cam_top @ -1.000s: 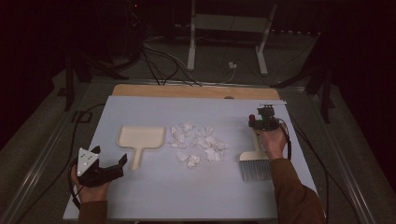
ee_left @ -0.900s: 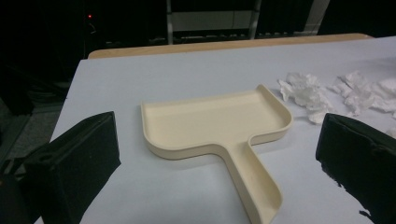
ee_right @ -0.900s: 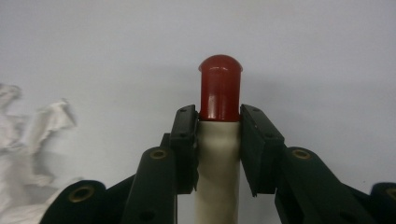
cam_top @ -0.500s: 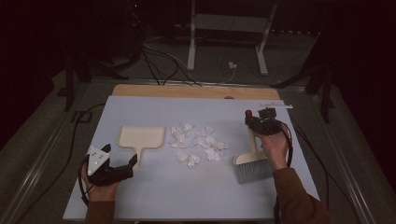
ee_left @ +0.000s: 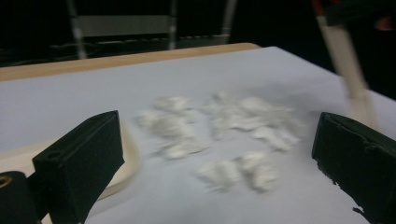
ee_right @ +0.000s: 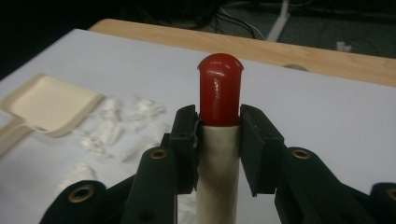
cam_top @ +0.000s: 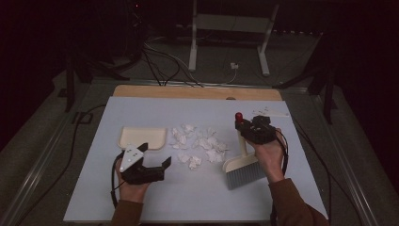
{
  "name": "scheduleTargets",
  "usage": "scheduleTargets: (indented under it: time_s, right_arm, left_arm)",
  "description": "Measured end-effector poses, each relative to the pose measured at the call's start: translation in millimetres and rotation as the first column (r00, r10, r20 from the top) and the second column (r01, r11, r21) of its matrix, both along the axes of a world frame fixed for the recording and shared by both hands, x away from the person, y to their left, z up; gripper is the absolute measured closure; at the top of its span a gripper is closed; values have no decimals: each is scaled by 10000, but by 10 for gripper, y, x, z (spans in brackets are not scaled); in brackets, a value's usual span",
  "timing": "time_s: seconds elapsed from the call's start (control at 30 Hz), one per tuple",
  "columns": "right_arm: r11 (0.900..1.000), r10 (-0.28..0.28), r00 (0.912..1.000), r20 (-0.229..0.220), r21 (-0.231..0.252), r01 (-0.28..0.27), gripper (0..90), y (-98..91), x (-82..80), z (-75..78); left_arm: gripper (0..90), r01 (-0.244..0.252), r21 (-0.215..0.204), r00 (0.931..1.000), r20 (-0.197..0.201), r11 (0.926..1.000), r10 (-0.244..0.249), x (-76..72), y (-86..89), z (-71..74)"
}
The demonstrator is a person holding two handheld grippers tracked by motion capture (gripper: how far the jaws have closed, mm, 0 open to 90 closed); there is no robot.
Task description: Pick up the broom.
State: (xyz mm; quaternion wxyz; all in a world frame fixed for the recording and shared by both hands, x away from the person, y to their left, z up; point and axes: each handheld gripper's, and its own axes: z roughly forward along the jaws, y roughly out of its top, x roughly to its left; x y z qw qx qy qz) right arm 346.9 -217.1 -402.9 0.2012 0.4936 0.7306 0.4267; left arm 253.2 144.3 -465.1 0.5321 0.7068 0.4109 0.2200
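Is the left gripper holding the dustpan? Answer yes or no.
No: in the left gripper view the left gripper has its jaws wide apart with nothing between them, and the dustpan lies on the table.

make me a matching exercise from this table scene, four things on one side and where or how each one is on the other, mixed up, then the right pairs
Things:
1. brush
2. dustpan
3. paper scraps
4. left tongs

States:
A. open, holding nothing
B. scattered in the middle of the mat
C. lying flat at the left of the scraps
D. gripped by its red-capped handle in the right tongs

Pairs: 1-D, 2-C, 3-B, 4-A
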Motion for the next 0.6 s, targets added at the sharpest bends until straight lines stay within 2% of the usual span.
scheduleTargets:
  time_s: [0.07, 0.1, 0.17, 0.2, 0.27, 0.3, 0.33, 0.47, 0.53, 0.57, 0.6]
  right_arm:
    - [9997, 225, 9996, 147, 86, -226, 690, 86, -61, 34]
    - [9995, 284, 9994, 206, 90, -286, 690, 110, -82, 47]
    - [9991, 396, 9987, 305, 161, -401, 690, 155, -124, 72]
    - [9988, 450, 9983, 362, 190, -457, 690, 176, -143, 85]
    - [9980, 536, 9975, 453, 323, -551, 690, 216, -180, 108]
    - [9975, 584, 9971, 498, 377, -603, 690, 235, -197, 117]
    - [9967, 678, 9963, 528, 422, -700, 690, 256, -211, 122]
    - [9954, 846, 9945, 621, 389, -871, 690, 329, -251, 124]
    - [9946, 950, 9927, 740, 354, -979, 690, 386, -287, 127]
    - [9942, 973, 9923, 766, 386, -1004, 690, 400, -294, 129]
    - [9942, 973, 9923, 766, 386, -1004, 690, 400, -294, 129]
  left_arm:
    - [37, 578, 3, 9983, -91, 9983, -578, 6, -219, -1]
    - [42, 578, 3, 9983, -91, 9983, -578, 6, -219, -1]
    - [56, 982, -40, 9949, -235, 9952, -983, 18, -355, -11]
    - [64, 1318, 63, 9904, -434, 9913, -1314, 34, -494, -22]
    - [82, 1482, 112, 9876, -534, 9889, -1474, 41, -559, -27]
    - [90, 1814, 110, 9809, -733, 9834, -1801, 56, -686, -38]
    - [106, 1814, 110, 9809, -733, 9834, -1801, 56, -686, -38]
    - [141, 2362, 142, 9658, -1135, 9716, -2331, 99, -911, -66]
    - [166, 2667, 99, 9549, -1384, 9637, -2628, 122, -1012, -93]
    - [176, 2906, 239, 9429, -1774, 9565, -2820, 148, -1113, -138]
    - [199, 2906, 239, 9429, -1774, 9565, -2820, 148, -1113, -138]
